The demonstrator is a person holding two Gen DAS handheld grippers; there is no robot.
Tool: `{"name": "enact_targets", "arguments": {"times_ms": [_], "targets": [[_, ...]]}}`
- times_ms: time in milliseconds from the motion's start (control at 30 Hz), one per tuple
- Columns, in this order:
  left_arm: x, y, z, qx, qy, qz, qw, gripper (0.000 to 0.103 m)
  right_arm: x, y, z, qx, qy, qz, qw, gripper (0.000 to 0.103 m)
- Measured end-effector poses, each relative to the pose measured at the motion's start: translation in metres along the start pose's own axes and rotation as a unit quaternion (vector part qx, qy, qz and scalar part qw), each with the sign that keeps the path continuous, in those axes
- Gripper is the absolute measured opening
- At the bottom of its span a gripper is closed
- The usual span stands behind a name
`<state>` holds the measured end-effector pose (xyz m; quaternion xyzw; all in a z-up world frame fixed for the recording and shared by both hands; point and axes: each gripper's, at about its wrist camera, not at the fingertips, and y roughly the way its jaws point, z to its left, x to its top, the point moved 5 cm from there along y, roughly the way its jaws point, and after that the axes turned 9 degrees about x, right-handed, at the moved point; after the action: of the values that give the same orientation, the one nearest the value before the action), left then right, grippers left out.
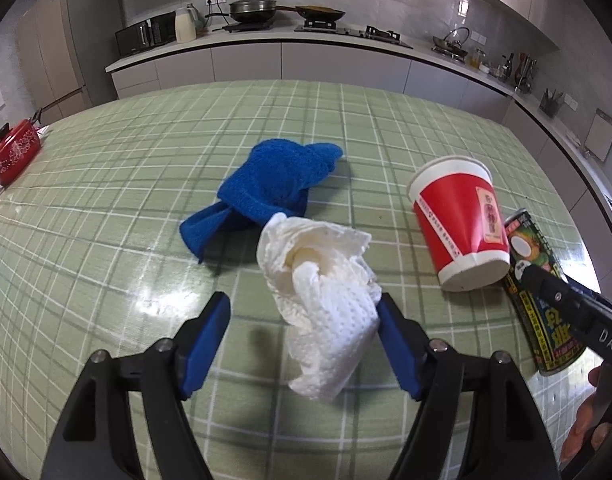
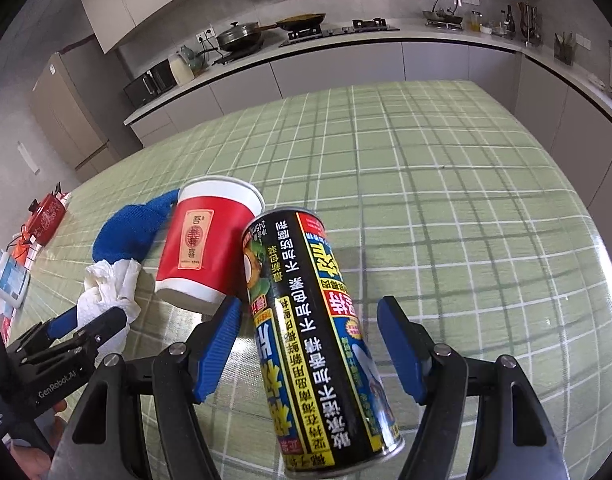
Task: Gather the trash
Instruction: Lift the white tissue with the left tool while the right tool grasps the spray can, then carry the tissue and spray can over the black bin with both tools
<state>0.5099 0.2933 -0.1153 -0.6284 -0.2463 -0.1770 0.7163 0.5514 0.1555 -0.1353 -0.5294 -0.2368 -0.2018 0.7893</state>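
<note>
Claws spread: left claw straddles crumpled paper towel, right claw flanks can.

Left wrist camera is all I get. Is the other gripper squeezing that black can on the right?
Observer: Not yet. The can lies between the right gripper's blue pads, and there is a gap beside one pad.
Operator: Is the can squashed?
Observer: No. The right wrist view shows its whole length lying on its side, and I see no dent.
Operator: Where does it point?
Observer: Its far end sits close beside the red cup. I cannot tell if they touch.
</note>
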Motion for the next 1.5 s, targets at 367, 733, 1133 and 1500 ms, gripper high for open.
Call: {"name": "enact_targets", "arguments": {"times_ms": [367,733,1133,1500], "targets": [[-0.002,0.013,-0.008,-0.033,-0.001,0.015,0.9994,0.045,0.001,0.021,0.01,0.0,-0.031,0.024,0.999,0.056],[-0.009,-0.015,-0.006,-0.054,-0.003,-0.004,0.9985,0.031,-0.008,-0.01,0.015,-0.034,-0.039,-0.015,0.999,0.055],[-0.039,-0.022,-0.026,-0.045,0.014,0.009,0.9989,0.031,-0.035,-0.023,-0.022,-0.044,-0.006,0.011,0.999,0.055],[-0.045,-0.031,-0.029,-0.022,-0.009,-0.009,0.9997,0.028,-0.042,-0.023,-0.024,-0.01,-0.016,0.008,1.0,0.055]]}}
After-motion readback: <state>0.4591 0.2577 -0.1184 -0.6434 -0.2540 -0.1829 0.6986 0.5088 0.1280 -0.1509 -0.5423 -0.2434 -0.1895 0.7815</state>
